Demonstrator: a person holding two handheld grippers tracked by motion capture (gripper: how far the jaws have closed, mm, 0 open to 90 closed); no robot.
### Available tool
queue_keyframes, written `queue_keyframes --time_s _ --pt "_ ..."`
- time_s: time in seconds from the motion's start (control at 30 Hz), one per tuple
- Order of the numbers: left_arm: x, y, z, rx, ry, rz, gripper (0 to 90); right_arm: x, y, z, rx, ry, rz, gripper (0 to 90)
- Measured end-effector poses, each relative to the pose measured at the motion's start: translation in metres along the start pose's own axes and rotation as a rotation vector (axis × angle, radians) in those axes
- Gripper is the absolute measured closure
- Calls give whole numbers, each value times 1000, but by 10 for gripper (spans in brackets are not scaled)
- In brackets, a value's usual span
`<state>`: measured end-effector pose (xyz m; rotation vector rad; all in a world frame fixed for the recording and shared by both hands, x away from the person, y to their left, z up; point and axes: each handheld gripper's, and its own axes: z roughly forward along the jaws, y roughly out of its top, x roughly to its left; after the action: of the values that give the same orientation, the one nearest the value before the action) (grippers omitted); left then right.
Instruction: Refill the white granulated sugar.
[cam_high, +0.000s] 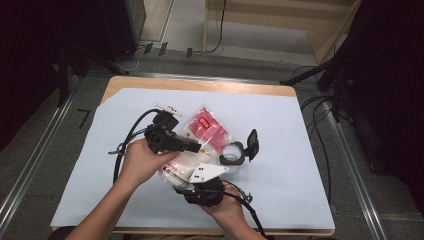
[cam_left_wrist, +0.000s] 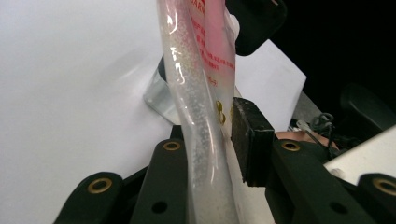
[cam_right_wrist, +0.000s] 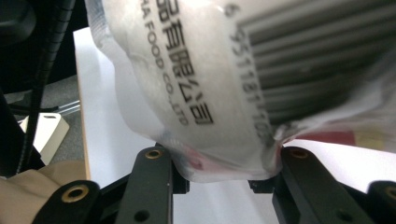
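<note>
— Over the middle of the white table cover (cam_high: 280, 130), what were the two grippers doing?

— Both had hold of one clear plastic food pouch (cam_high: 202, 131) with red print and white grains inside. The left gripper (cam_high: 192, 146) pinched it across the middle; in the left gripper view the pouch (cam_left_wrist: 198, 116) stood on edge between the pads, squeezed thin there.

— And the right gripper (cam_high: 186, 176)?

— Its jaws clamped the pouch's near end, the plastic (cam_right_wrist: 205, 93) bulging between them.

— Why two grips?

— Probably to keep the limp pouch tilted up, its far end toward the open jar (cam_high: 233, 153) just right of it, so the grains could be steered to the mouth.

— The black lid (cam_high: 252, 142)?

— Propped up at the jar's right, out of the way.
</note>
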<state>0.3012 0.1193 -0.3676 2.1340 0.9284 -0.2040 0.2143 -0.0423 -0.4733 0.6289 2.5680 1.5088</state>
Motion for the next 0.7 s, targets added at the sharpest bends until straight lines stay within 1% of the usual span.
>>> queue_keyframes --time_s 0.07,0.13,0.17,0.2,0.3,0.33,0.4,0.43,0.5,0.57,0.63,0.7 --pt "-2 0 3 -3 5 0 777 3 1 1 8 -4 -14 655" --pt "-5 0 4 -9 17 3 788 6 1 2 11 -9 -4 648" --pt "-6 0 4 -1 29 7 788 5 1 3 9 -11 -5 646" --pt "-6 0 4 -12 27 3 789 6 1 3 13 -11 -2 644" --pt "-9 0 5 -22 26 4 792 6 1 4 11 -24 6 639" --pt "-9 1 7 -15 15 5 783 6 1 4 12 -23 15 638" --pt "-10 1 9 -8 12 13 756 6 1 4 6 3 30 638" --pt "-11 1 10 -7 5 11 756 6 2 3 3 17 39 639" --pt "-12 1 10 -4 2 16 737 5 2 3 -1 28 49 640" --pt "-13 1 11 -8 -3 12 700 3 2 2 -8 34 59 640" --pt "-15 2 11 -15 -4 9 687 2 3 1 -12 34 66 640" --pt "-15 2 10 -11 -2 10 683 2 4 0 -17 32 58 638"
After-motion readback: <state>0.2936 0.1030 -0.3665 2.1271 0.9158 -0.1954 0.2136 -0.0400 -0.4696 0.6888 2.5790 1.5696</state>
